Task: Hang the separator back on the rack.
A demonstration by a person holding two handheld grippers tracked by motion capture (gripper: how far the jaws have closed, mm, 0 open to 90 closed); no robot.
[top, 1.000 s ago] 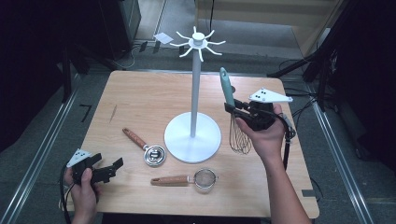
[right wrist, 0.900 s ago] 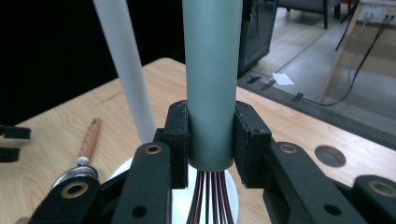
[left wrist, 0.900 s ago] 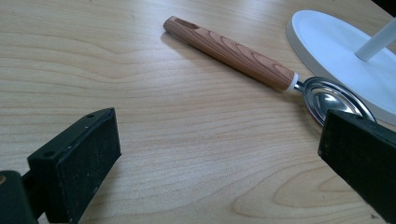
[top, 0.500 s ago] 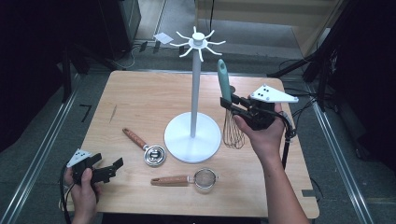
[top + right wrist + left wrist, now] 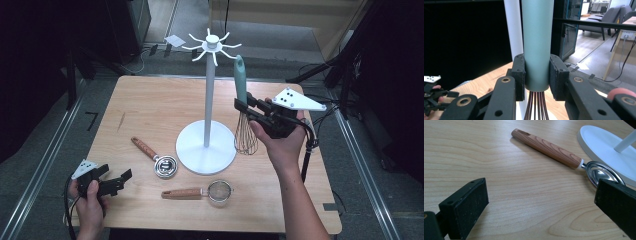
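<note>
My right gripper point(image 5: 246, 107) is shut on the teal handle of a whisk point(image 5: 242, 82), held upright with its wire head point(image 5: 245, 137) hanging just above the table, right of the white hook stand point(image 5: 210, 90). In the right gripper view both pads point(image 5: 518, 75) press the teal handle point(image 5: 537, 42), and the stand's pole point(image 5: 513, 30) rises behind it. My left gripper point(image 5: 120, 181) rests open near the table's front left corner, nothing between its jaws. In the left gripper view the wooden-handled measuring spoon point(image 5: 554, 150) lies ahead of the open gripper point(image 5: 541, 200).
A small strainer with a wooden handle point(image 5: 197, 192) lies near the front edge. The measuring spoon point(image 5: 154, 155) lies left of the stand's round base point(image 5: 206, 150). The stand's hooks point(image 5: 212, 46) spread out at the top. Dark floor surrounds the wooden table point(image 5: 150, 105).
My right hand has lifted the whisk a little higher and nearer the top of the stand. The left hand has stayed put.
</note>
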